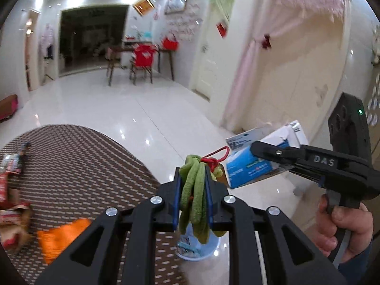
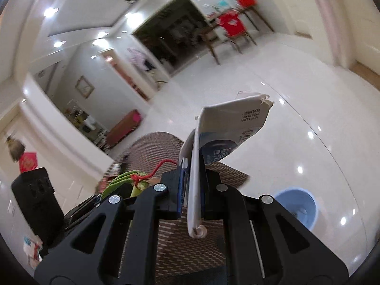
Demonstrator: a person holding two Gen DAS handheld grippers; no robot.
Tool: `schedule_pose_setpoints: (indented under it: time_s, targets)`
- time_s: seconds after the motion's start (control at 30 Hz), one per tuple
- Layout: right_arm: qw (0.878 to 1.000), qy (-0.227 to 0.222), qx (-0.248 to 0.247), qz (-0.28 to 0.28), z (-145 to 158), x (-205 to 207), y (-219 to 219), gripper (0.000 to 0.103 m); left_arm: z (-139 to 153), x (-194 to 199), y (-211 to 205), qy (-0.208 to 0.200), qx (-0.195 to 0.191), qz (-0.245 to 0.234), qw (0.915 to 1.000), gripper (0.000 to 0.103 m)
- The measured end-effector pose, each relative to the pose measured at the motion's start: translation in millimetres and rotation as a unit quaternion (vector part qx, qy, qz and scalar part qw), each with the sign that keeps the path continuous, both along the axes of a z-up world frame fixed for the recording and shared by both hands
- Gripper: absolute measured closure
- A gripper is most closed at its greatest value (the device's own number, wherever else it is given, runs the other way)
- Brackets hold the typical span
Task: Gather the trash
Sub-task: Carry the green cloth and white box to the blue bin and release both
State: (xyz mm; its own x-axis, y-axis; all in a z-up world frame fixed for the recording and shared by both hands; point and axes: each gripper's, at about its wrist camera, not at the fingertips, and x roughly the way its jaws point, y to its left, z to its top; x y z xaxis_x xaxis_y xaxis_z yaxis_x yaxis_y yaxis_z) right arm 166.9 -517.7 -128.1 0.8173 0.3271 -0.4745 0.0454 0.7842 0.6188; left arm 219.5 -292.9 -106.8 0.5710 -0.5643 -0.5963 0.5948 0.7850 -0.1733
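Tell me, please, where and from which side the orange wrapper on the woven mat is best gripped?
Probably at the orange wrapper's pointed upper corner, coming from above: it lies flat on the woven mat, and that corner looks free of the neighbouring litter.

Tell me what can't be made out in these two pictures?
- Pale blue round plastic bin: its contents are blurred in the right wrist view, and the left gripper with its bunched green fabric covers most of it in the left wrist view.
- Red-and-white crumpled wrappers on the brown woven mat: motion-blurred, print unreadable.
- Flattened blue-and-white carton: small print illegible.
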Motion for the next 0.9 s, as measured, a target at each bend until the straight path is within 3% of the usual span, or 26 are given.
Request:
schedule_pose_setpoints:
  time_s: [0.2, 0.5, 0.53, 0.6, 0.63, 0.67, 0.7, 0.83, 0.9]
  targets:
    - [0.997, 0.072, 0.024, -0.028, -60.2, 6.5, -33.3, 0.093, -54.8, 10.4, -57.7, 0.055, 0.052, -0.035, 0.9965, 0.086]
    - [0.986, 0.148, 0.064, -0.044, -138.8, 26.0, -50.9, 0.09, -117.7, 44.5, -99.2, 0.117, 0.109, -0.04, 0.9863, 0.085]
    - [0.985, 0.153, 0.066, -0.044, -144.3, 26.8, -52.3, 0.09, -123.2, 49.5, -103.8, 0.125, 0.115, -0.041, 0.9846, 0.081]
    - [0.982, 0.167, 0.074, -0.048, -160.3, 29.0, -58.5, 0.088, -126.0, 59.7, -112.4, 0.131, 0.121, -0.037, 0.9832, 0.063]
    - [0.98, 0.174, 0.081, -0.053, -170.5, 31.1, -63.2, 0.086, -130.2, 63.4, -116.0, 0.135, 0.131, -0.029, 0.9818, 0.034]
    - [0.978, 0.178, 0.09, -0.057, -178.3, 32.8, -66.8, 0.063, -132.9, 64.1, -119.4, 0.138, 0.135, -0.02, 0.981, 0.018]
    - [0.976, 0.183, 0.103, -0.061, -186.9, 33.1, -70.3, 0.029, -133.4, 65.2, -120.8, 0.141, 0.132, -0.019, 0.981, 0.018]
    - [0.966, 0.207, 0.13, -0.082, -216.8, 27.6, -82.0, 0.02, -136.9, 62.0, -129.0, 0.138, 0.149, -0.018, 0.979, 0.014]
    - [0.965, 0.209, 0.133, -0.09, -221.2, 20.9, -86.1, 0.008, -134.9, 58.0, -129.4, 0.128, 0.15, -0.021, 0.9801, 0.013]
